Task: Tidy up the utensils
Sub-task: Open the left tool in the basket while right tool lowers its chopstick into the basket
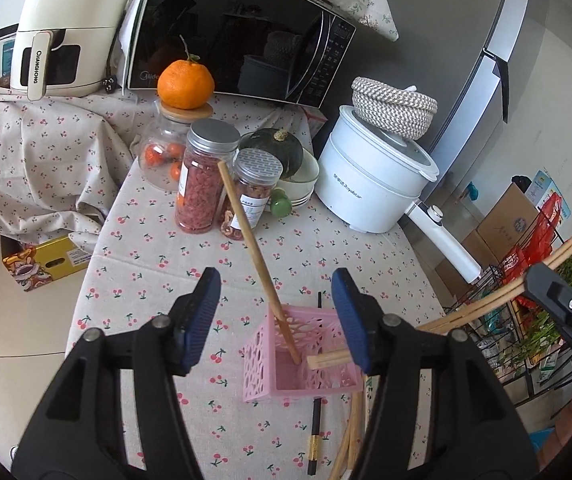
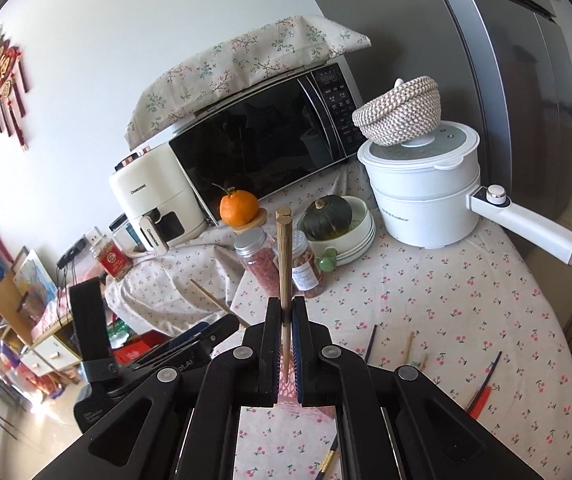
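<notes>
Chopsticks are the item under handling, and a pink perforated holder (image 1: 298,354) is serving as their destination on the cherry-print surface (image 1: 158,264).

Left wrist view: the left gripper (image 1: 276,320) is hovering just short of the holder with its jaws standing wide and gripping nothing; the holder is sitting between and just beyond the blue pads (image 1: 202,316). One wooden chopstick (image 1: 256,258) is already leaning inside the holder, tip down, its top end tilting away toward the spice jars (image 1: 202,184). A wooden pair (image 1: 498,300) is reaching in from the right, square ends arriving over the holder's rim, held further back by the right gripper (image 1: 566,304). A black chopstick (image 1: 315,436) is lying flat under and in front of the holder, and more wooden ones (image 1: 350,440) are lying beside it, still unsorted. The open left gripper appears placed to steady the light holder during insertion.

Right wrist view: the right gripper (image 2: 286,312) is clamping the wooden pair (image 2: 284,256) between nearly closed jaws, sticks projecting forward along the fingers, presumably for aiming them end-first. Pink lattice is showing below the jaws. Loose chopsticks (image 2: 408,346) are lying on the surface to the right, well apart from the electric pot (image 2: 426,196).

Judgement: sorting is partly done; several pieces are awaiting collection.
</notes>
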The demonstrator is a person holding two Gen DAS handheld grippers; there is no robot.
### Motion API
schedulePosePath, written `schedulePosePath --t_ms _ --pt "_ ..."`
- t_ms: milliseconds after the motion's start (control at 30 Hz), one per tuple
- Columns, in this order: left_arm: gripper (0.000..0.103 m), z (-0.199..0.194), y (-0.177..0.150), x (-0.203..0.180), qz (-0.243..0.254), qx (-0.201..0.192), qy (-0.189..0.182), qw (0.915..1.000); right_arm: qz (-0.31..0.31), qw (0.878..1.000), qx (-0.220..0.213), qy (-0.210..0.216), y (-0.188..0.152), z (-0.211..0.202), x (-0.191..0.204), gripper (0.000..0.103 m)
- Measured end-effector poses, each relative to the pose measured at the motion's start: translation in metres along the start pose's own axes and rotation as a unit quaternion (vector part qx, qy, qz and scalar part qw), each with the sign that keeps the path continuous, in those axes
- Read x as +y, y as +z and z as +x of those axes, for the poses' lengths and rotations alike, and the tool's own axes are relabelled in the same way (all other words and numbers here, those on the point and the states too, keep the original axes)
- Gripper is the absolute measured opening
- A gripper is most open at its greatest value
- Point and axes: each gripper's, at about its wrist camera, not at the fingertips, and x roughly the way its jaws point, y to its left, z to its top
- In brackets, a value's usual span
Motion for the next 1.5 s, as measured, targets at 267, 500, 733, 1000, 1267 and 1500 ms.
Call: schedulePosePath --t_ms 267,500,733,1000,1267,1500 --pt "0.071 -0.008 -0.012 0.015 -0.002 0.042 0.015 0.999 0.03 0.998 0.047 0.006 -0.012 0.043 -0.012 0.005" --pt "0.072 -0.007 -0.021 0.018 0.013 0.068 0.026 0.9973 0.062 0.994 0.086 0.01 -0.017 0.076 -0.024 0.005" --pt "0.072 -0.006 -0.024 0.016 0.014 0.078 0.022 0.9966 0.083 0.992 0.09 -0.008 -0.015 0.093 -0.037 0.005" --pt "0.072 -0.002 -0.025 0.014 0.01 0.087 0.019 0.996 0.085 0.99 0.108 -0.017 -0.013 0.11 -0.044 0.005" --pt "0.072 0.001 -0.029 0.012 0.016 0.096 0.023 0.995 0.116 0.987 0.111 -0.018 -0.014 0.113 -0.058 0.023" --pt "0.076 0.001 -0.035 0.006 0.031 0.113 0.024 0.9929 0.131 0.988 0.086 -0.01 -0.005 0.075 -0.073 0.055"
